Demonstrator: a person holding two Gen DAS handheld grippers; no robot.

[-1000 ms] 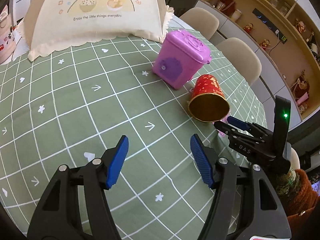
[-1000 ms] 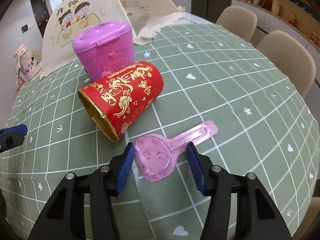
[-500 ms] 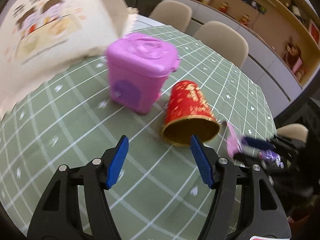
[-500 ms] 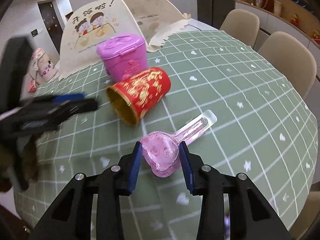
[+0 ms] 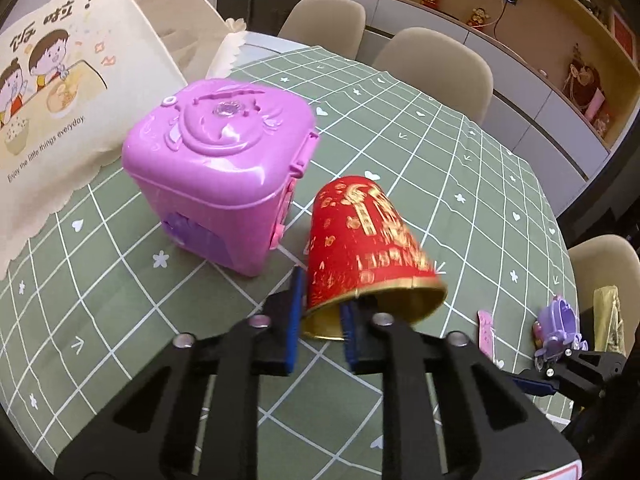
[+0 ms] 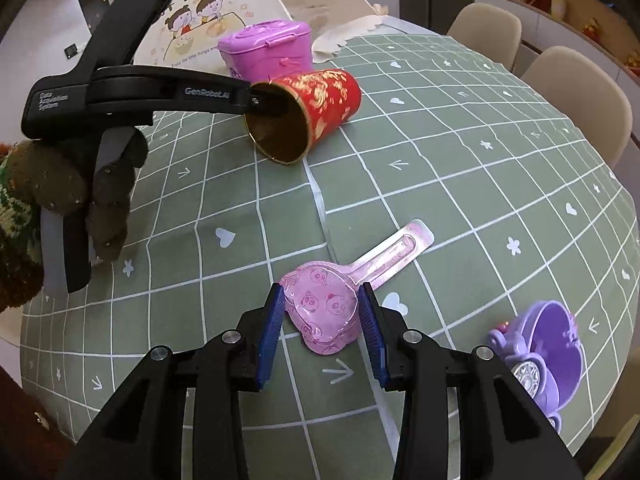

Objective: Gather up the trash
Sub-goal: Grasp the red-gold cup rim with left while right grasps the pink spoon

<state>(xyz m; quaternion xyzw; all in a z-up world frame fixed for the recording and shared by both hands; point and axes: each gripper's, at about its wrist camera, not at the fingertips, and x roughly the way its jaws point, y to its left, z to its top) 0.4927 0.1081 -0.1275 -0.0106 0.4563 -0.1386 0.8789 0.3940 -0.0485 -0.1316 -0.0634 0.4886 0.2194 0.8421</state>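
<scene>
A red and gold paper cup (image 5: 368, 240) lies on its side on the green checked tablecloth, beside a closed pink toy trash bin (image 5: 220, 176). My left gripper (image 5: 320, 316) is shut on the cup's gold rim, one finger inside, one outside; this also shows in the right wrist view (image 6: 276, 128). My right gripper (image 6: 322, 320) is shut on a pink heart-shaped plastic wrapper (image 6: 324, 308) with a long handle, lying on the cloth. The bin shows behind the cup in the right wrist view (image 6: 268, 48).
A cream mesh food cover (image 5: 60, 92) stands behind the bin. A purple toy carriage (image 6: 540, 356) sits at the table's right edge. Beige chairs (image 5: 436, 68) ring the far side. The left hand's sleeve (image 6: 24, 216) hangs at left.
My left gripper moved forward to the cup and closed on its rim, tipping it a little. My right gripper narrowed onto the pink wrapper and pulled back slightly.
</scene>
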